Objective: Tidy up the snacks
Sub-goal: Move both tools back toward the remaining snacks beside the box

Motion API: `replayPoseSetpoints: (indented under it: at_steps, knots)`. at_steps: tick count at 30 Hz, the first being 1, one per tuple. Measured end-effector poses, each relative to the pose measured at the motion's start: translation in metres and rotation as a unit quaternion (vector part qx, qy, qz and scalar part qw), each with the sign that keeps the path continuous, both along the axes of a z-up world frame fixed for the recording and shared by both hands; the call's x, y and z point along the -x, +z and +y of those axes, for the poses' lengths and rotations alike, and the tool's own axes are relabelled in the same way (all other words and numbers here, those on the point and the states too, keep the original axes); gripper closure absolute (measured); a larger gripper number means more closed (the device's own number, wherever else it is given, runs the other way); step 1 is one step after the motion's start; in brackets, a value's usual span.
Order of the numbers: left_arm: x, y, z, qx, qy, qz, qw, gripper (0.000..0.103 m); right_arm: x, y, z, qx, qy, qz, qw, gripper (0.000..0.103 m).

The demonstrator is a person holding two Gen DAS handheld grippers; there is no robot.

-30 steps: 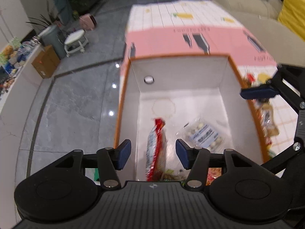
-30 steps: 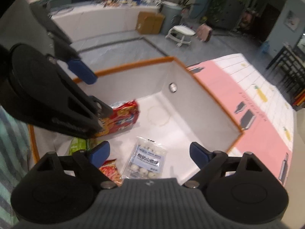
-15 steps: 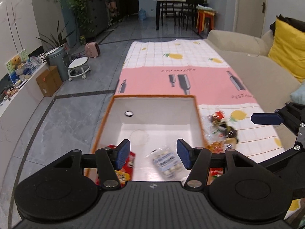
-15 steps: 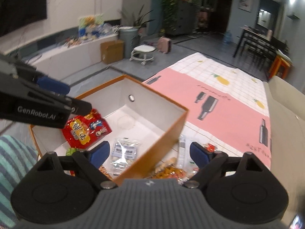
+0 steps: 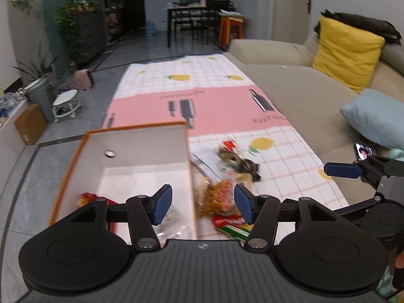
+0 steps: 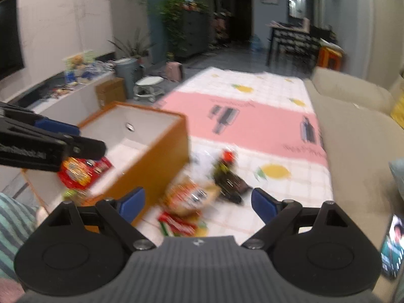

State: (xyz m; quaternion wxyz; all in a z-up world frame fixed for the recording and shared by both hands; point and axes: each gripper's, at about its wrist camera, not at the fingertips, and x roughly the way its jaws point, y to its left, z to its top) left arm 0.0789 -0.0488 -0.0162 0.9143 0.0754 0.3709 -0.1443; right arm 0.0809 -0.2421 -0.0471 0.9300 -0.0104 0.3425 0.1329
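Orange on the outside and white inside, the box [image 5: 131, 161] sits at the lower left of the left wrist view, on the checked mat [image 5: 192, 101]. Part of it hides behind the left gripper [image 5: 203, 203], so the snacks inside are hard to see: a red bag [image 5: 87, 198] peeks out at the left, and a clear bag [image 5: 171, 217] is only a blur.

In the right wrist view everything is fuzzy. The red bag [image 6: 80, 170] shows better there, low in the box [image 6: 141, 139], partly behind the other tool's black arm.

The left gripper has its blue pads wide apart and holds nothing. It hangs over the box's right wall. The right gripper [image 6: 198, 202] is spread even wider and is empty too. It floats above the snack pile [image 6: 194, 197].

That pile lies on the mat just right of the box: an orange bag [image 5: 218, 197], a dark bag [image 5: 242, 164] and a red and green pack [image 5: 232, 226], cut off by the tool.

The mat is white and pink with lemons. A beige sofa [image 5: 290, 75] with a yellow pillow [image 5: 347, 53] fills the right side. A dark table [image 5: 192, 20] stands far back.
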Motion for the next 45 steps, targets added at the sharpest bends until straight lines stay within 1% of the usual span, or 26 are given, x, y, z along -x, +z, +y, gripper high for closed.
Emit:
replayPoseSetpoints:
  at_steps: [3,6,9,14,17,21,22,24,26,27,28,30,32,33,35,36,37,39,42,43,45]
  knots:
    - [0.002,-0.008,-0.013,-0.007,-0.027,0.003,0.9996,0.036,0.003,-0.017,-0.014,0.013,-0.028,0.019,0.999,0.015]
    - [0.0,-0.019,-0.028,-0.021,-0.053,0.013,0.9983,0.036,0.001,-0.028,-0.025,0.005,-0.044,0.044,0.998,0.019]
    - [-0.001,-0.029,-0.037,-0.033,-0.071,0.023,0.9967,0.036,-0.003,-0.038,-0.031,-0.005,-0.054,0.067,0.996,0.019]
    - [-0.006,-0.042,-0.049,-0.053,-0.095,0.03,0.9936,0.036,-0.006,-0.051,-0.032,0.005,-0.053,0.08,0.995,0.02]
    - [-0.011,-0.045,-0.052,-0.058,-0.11,0.031,0.9917,0.037,-0.009,-0.056,-0.035,0.0,-0.055,0.089,0.994,0.021]
    - [-0.018,-0.047,-0.053,-0.071,-0.138,0.03,0.9875,0.037,-0.02,-0.058,-0.035,-0.004,-0.051,0.09,0.995,0.024]
    - [-0.021,-0.047,-0.053,-0.073,-0.142,0.032,0.9866,0.037,-0.023,-0.059,-0.034,-0.005,-0.049,0.09,0.995,0.025]
    - [-0.027,-0.049,-0.052,-0.074,-0.153,0.039,0.9847,0.037,-0.028,-0.059,-0.033,-0.014,-0.046,0.092,0.995,0.032]
    - [-0.034,-0.05,-0.052,-0.075,-0.161,0.042,0.9831,0.039,-0.034,-0.06,-0.03,-0.024,-0.04,0.096,0.994,0.032]
    - [-0.037,-0.05,-0.052,-0.078,-0.165,0.043,0.9823,0.04,-0.036,-0.061,-0.028,-0.027,-0.036,0.097,0.994,0.036]
    - [-0.039,-0.05,-0.052,-0.08,-0.169,0.043,0.9815,0.04,-0.039,-0.062,-0.026,-0.028,-0.032,0.097,0.994,0.036]
    - [-0.045,-0.051,-0.053,-0.08,-0.18,0.047,0.9793,0.04,-0.044,-0.065,-0.022,-0.028,-0.021,0.1,0.994,0.037]
    - [-0.051,-0.053,-0.057,-0.083,-0.204,0.064,0.9733,0.04,-0.05,-0.068,-0.02,-0.029,-0.015,0.107,0.994,0.043]
    - [-0.054,-0.055,-0.06,-0.089,-0.216,0.074,0.9695,0.04,-0.053,-0.07,-0.019,-0.027,-0.017,0.11,0.993,0.047]
    - [-0.056,-0.059,-0.066,-0.112,-0.221,0.072,0.9662,0.039,-0.057,-0.076,-0.019,-0.013,-0.029,0.121,0.992,0.049]
    - [-0.057,-0.062,-0.069,-0.123,-0.229,0.072,0.963,0.039,-0.058,-0.079,-0.021,-0.009,-0.035,0.124,0.992,0.054]
    - [-0.057,-0.065,-0.073,-0.133,-0.238,0.077,0.959,0.038,-0.06,-0.082,-0.024,-0.009,-0.04,0.128,0.991,0.056]
    - [-0.059,-0.073,-0.078,-0.154,-0.243,0.083,0.9542,0.038,-0.062,-0.086,-0.031,-0.016,-0.051,0.139,0.989,0.056]
    - [-0.06,-0.088,-0.09,-0.197,-0.234,0.086,0.9481,0.038,-0.064,-0.088,-0.039,-0.017,-0.063,0.145,0.987,0.056]
    - [-0.061,-0.091,-0.093,-0.206,-0.228,0.088,0.9475,0.038,-0.064,-0.089,-0.04,-0.017,-0.064,0.146,0.987,0.056]
    - [-0.064,-0.097,-0.099,-0.21,-0.218,0.097,0.9481,0.038,-0.065,-0.091,-0.043,-0.02,-0.067,0.148,0.986,0.056]
